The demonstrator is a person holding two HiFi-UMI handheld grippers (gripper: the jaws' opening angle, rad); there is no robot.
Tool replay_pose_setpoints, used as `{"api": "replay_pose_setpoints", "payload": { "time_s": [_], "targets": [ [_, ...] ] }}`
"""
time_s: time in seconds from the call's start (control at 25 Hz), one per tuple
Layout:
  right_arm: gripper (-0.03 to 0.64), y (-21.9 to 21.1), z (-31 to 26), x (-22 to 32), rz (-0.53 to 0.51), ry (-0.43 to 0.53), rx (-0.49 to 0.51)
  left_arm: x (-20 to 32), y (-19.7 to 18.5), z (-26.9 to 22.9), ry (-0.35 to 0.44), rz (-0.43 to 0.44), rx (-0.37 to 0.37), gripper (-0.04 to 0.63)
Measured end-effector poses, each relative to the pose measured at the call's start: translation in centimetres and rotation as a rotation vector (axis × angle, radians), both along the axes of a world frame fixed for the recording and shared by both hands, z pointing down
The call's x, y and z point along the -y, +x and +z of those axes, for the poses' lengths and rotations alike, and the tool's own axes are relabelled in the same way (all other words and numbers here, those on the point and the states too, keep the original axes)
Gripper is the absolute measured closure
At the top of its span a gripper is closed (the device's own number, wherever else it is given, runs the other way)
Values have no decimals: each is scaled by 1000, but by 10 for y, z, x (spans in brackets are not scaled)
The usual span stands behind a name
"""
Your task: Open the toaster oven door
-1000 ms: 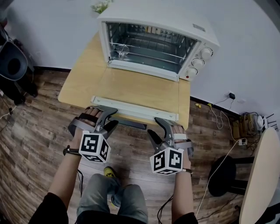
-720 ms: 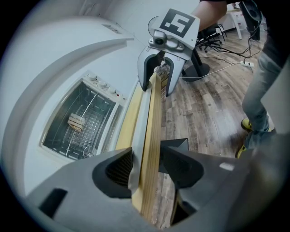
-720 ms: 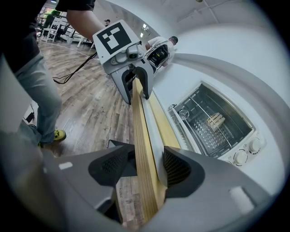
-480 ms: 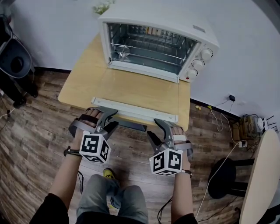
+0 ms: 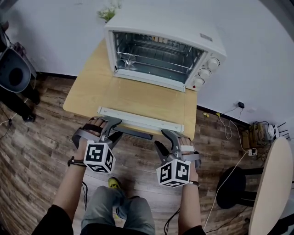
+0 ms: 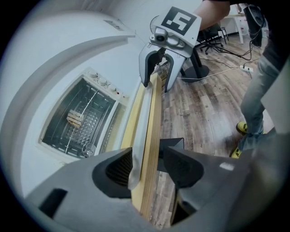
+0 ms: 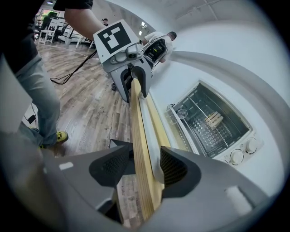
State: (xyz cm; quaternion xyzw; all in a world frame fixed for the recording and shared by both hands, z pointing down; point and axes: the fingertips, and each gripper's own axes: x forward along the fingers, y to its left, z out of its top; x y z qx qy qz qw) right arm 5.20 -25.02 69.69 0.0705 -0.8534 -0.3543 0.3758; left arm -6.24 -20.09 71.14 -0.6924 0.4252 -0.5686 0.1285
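The only print on the white toaster oven point(image 5: 183, 27) is a small grey label point(image 5: 206, 37) on its top, too small to read. The oven stands at the back edge of the wooden surface point(image 5: 85, 89). Three knobs point(image 5: 204, 72) run down its right-hand panel, and one wire rack point(image 5: 151, 57) crosses the open cavity.

The one door point(image 5: 138, 97) is down, lying flat over the surface with wood showing through its glass. Its white handle bar point(image 5: 140, 118) runs along the front edge.

Two claws are at that front edge, each with one cube of black-and-white square markers point(image 5: 99, 157). The left claw point(image 5: 115, 127) is near the front left corner. In the left gripper view its jaws are spread, and the surface's edge and the handle bar pass between them. A gap shows on the underside jaw's side.

The right claw point(image 5: 161, 139) is near the front right corner. Its jaws are likewise apart and straddle the same edge and bar without clamping.

A small green plant point(image 5: 108, 13) shows behind the back left corner.
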Motion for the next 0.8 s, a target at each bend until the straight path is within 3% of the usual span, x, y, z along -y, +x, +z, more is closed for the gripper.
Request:
{"api": "replay_pose_setpoints", "payload": {
  "time_s": [0.4,0.68,0.8],
  "targets": [
    [495,10,-66,-15,82,-89,110,-21,6,-53,0,-49,-73,442],
    [555,20,-137,-25,156,-131,225,-32,7,-120,62,-109,-139,491],
    [598,24,-170,-28,198,-147,289,-37,10,-151,100,-151,-201,517]
  ]
}}
